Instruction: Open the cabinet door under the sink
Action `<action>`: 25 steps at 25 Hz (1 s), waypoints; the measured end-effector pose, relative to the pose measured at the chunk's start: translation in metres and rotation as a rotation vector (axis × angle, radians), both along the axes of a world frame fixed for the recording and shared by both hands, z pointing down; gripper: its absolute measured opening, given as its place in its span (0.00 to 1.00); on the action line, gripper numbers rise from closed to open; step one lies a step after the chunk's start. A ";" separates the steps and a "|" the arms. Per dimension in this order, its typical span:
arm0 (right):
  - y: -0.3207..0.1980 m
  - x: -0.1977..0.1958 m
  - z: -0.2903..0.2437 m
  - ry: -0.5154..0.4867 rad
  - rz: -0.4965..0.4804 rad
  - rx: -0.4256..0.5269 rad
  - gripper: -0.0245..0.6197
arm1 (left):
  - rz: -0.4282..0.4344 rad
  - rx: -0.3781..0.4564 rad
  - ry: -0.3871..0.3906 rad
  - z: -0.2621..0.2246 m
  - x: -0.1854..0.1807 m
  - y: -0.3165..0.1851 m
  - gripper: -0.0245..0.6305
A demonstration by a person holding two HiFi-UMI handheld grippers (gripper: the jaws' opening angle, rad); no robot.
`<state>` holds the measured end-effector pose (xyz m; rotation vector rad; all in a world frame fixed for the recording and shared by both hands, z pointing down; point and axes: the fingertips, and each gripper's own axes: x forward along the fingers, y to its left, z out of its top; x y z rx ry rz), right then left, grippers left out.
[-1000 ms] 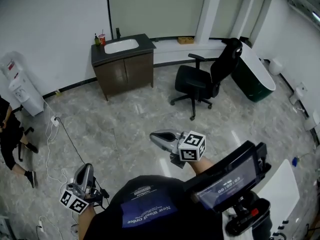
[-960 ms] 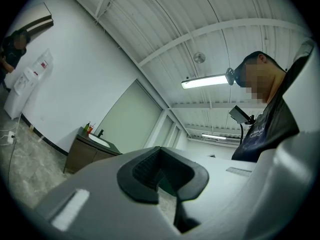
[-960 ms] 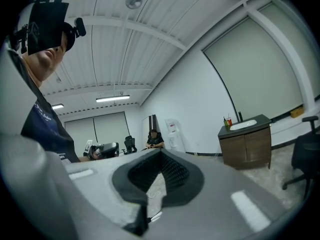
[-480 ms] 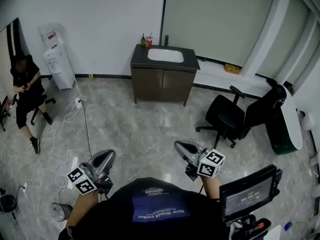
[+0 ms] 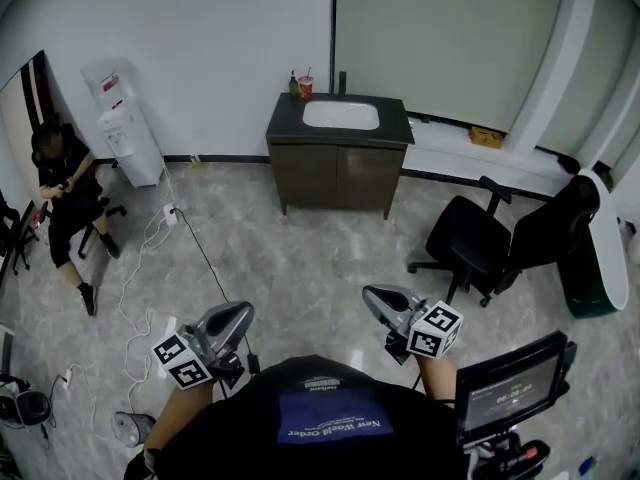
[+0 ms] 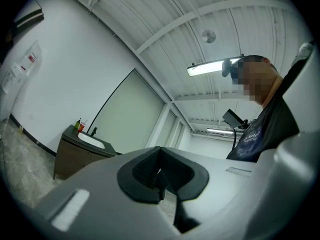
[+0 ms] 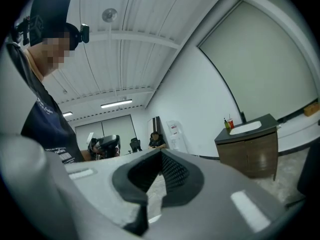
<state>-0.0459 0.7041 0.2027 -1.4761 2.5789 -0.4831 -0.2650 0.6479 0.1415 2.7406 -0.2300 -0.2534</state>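
I have done nothing of the job yet. The cabinet doors (image 5: 338, 176) under the sink (image 5: 341, 115) are both closed. They stand at the floor's far edge against the wall, well apart from me. My left tongs (image 5: 238, 314) and right tongs (image 5: 374, 297) are both pressed together and empty. I judge the whole approach, grasp and pull are left to do.

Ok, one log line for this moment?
stage: pre-contact | left gripper: shut, empty | right gripper: shut, empty | cabinet doors: closed, out of reach
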 end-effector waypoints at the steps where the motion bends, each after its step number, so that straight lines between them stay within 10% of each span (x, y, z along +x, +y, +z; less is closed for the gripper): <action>1: -0.004 0.005 0.003 -0.001 0.007 -0.004 0.03 | 0.005 -0.002 0.001 0.001 0.004 -0.006 0.04; 25: -0.241 -0.044 -0.026 0.100 0.202 0.004 0.03 | 0.201 0.003 0.093 0.003 -0.032 -0.288 0.04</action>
